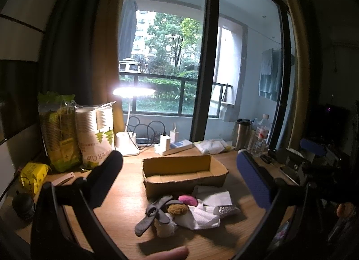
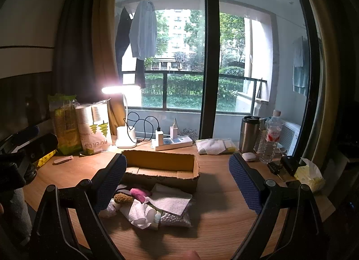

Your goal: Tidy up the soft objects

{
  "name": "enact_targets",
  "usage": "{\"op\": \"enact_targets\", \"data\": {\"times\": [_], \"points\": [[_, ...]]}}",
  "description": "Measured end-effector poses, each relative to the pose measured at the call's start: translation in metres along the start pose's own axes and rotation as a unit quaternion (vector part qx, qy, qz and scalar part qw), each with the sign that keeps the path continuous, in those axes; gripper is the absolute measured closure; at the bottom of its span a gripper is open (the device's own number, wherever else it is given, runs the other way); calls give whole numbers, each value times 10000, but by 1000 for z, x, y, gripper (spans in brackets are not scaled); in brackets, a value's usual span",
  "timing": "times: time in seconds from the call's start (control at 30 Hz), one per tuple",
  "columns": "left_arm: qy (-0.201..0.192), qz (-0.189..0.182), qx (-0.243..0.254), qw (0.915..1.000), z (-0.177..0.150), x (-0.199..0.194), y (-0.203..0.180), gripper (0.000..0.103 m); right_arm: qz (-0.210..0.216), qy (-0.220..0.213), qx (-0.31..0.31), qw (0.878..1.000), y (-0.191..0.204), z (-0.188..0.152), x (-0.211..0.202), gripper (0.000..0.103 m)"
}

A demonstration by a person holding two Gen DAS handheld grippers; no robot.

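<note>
A: What is lying between the fingers right now?

B: A heap of soft things is sitting on the wooden desk (image 2: pixel 224 222), low between the blue ribbed pads of the right gripper (image 2: pixel 177 181), whose jaws are standing wide apart and holding nothing. The left gripper (image 1: pixel 179 181) is spread wide as well, empty, with the same heap ahead of it.

A: What is the heap made of?

B: A grey knitted sock (image 1: pixel 152 213) is curling at the near left, a coarse brown scrubby pad (image 1: pixel 178 209) is resting against it, a fuzzy pink piece (image 1: pixel 188 200) is peeking out behind, and a crumpled white tissue (image 1: pixel 202 217) is spreading toward the right finger. A clear bag of small white beads (image 2: pixel 176 217) is lying under a flat embossed paper towel (image 2: pixel 170 204).

A: And the container?

B: A shallow corrugated cardboard box (image 2: pixel 161 170) is sitting just beyond the heap, open-topped, with a ragged front edge. Its left corner is hiding behind the right gripper's left pad.

A: Anything unclear?

B: A white fluffy lump (image 1: pixel 165 228) under the sock is hard to identify. A lit desk lamp (image 2: pixel 125 125) is glaring beyond the box.
</note>
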State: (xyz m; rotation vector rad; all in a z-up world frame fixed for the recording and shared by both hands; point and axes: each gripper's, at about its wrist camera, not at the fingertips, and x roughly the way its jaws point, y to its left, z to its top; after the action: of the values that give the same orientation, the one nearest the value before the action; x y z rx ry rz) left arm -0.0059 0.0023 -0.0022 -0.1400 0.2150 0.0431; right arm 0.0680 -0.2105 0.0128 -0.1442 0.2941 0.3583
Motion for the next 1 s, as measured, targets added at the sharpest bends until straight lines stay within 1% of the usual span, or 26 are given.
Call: {"op": "enact_targets", "data": {"times": [1.0], "points": [[37,20,-26,10000,0,0,0,1,5,-14,4,10000,-1,0,0,8]]}}
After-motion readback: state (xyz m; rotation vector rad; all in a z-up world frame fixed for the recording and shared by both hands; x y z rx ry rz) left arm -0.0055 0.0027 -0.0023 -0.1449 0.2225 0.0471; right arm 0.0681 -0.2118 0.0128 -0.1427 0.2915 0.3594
